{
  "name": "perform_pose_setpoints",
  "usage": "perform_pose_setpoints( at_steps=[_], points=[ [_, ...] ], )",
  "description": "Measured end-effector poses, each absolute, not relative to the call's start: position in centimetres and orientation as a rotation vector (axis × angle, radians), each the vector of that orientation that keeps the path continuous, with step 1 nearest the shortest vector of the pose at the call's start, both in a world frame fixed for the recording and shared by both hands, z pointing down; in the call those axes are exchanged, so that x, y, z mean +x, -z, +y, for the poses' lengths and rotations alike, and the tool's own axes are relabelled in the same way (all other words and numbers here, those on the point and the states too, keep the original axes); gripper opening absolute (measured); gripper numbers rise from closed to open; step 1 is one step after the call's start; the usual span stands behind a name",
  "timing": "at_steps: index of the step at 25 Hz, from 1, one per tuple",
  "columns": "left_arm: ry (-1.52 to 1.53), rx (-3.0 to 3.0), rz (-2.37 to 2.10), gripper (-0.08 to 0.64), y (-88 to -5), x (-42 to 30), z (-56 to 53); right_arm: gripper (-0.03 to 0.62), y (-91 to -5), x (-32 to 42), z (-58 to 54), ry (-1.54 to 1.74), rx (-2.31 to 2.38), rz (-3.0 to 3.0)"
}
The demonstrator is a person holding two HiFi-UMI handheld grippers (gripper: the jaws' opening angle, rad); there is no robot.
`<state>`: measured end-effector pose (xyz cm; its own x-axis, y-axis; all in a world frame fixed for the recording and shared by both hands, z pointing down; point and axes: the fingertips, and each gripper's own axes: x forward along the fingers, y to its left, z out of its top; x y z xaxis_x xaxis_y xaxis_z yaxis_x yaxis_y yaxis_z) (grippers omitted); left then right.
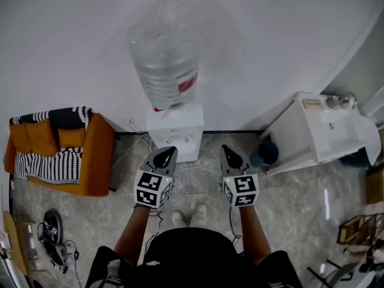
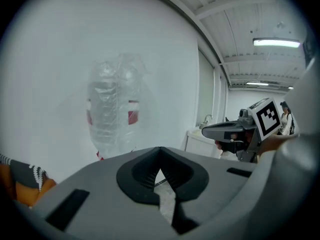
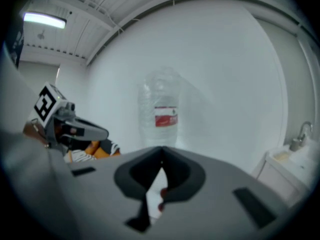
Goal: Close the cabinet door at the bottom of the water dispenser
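Note:
The white water dispenser (image 1: 175,132) stands against the wall with a large clear bottle (image 1: 163,59) on top. Its bottom cabinet door does not show from this steep angle. My left gripper (image 1: 168,152) and right gripper (image 1: 226,150) are held side by side in front of it, both pointing at it, apart from it. In the left gripper view the left gripper (image 2: 160,151) has its jaws together with nothing between them, the bottle (image 2: 112,111) ahead. The right gripper (image 3: 161,150) looks the same, facing the bottle (image 3: 161,115).
An orange sofa (image 1: 90,161) with a black-and-white throw stands at the left. A white sink cabinet (image 1: 318,131) stands at the right, with a dark blue bucket (image 1: 265,153) beside it. Cables (image 1: 129,146) lie on the floor by the dispenser. My shoes (image 1: 189,215) are on the marbled floor.

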<state>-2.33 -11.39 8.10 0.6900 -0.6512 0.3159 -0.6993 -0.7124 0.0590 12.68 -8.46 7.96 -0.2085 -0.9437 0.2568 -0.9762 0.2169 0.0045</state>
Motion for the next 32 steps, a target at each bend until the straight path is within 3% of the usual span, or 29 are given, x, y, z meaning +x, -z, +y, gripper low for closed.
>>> perform_pose_setpoints(
  at_steps=[17,32],
  points=[
    [-0.159,2.849,-1.302,0.011,2.0,-5.8,-10.8,0.034,1.7,11.1,-7.4,0.018,1.89,-2.387],
    [-0.123,2.824,-1.318,0.011,1.7,-6.3,-10.2,0.034,1.6,10.6,-7.3,0.04,1.894,-2.401]
  ],
)
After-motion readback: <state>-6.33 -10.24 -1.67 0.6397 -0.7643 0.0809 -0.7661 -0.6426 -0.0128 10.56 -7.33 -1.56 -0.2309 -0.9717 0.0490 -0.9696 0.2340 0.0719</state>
